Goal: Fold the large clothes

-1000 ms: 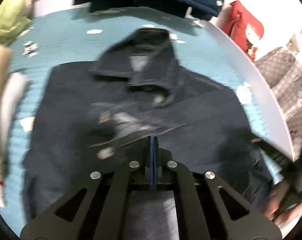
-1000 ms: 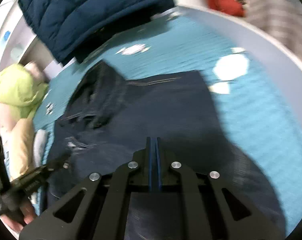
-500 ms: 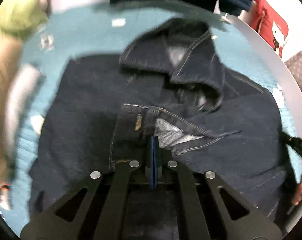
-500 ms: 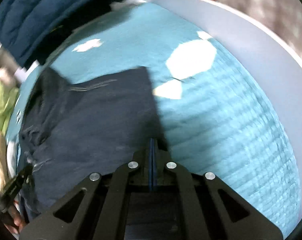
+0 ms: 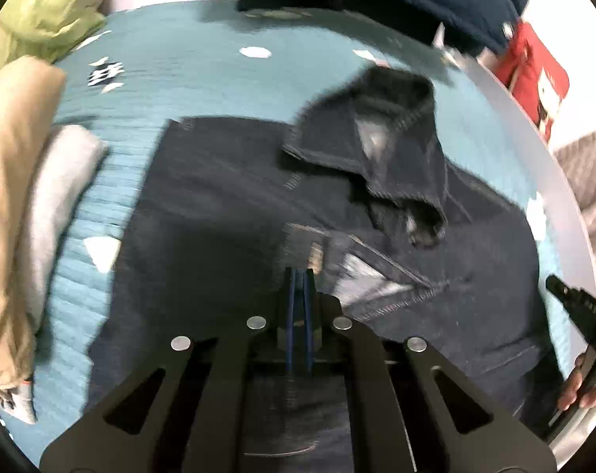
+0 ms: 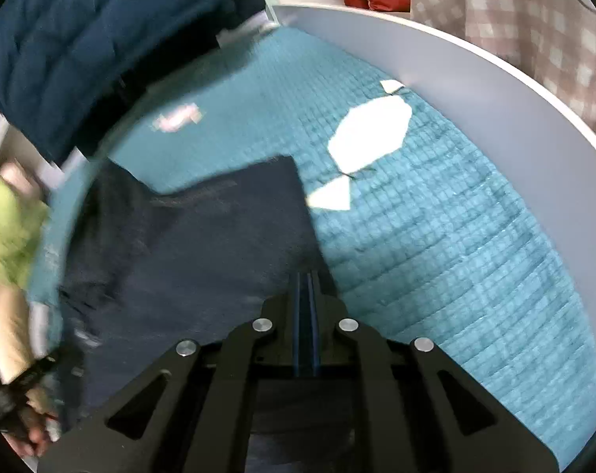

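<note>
Motion blurs the denim jacket [image 5: 227, 213]; its hem lies behind the tool [image 5: 299, 276].

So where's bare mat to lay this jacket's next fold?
Free: teal mat between denim jacket edge and white rim, and beyond the collar. Crowded: folded beige and grey clothes at the other side.

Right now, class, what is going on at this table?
A person holds a two-finger gripper in each hand over a dark denim jacket spread on a teal quilted cover. The left gripper and the right gripper are both shut, each with denim running under its fingers. The collar lies rumpled, and the fold is unfinished.
</note>
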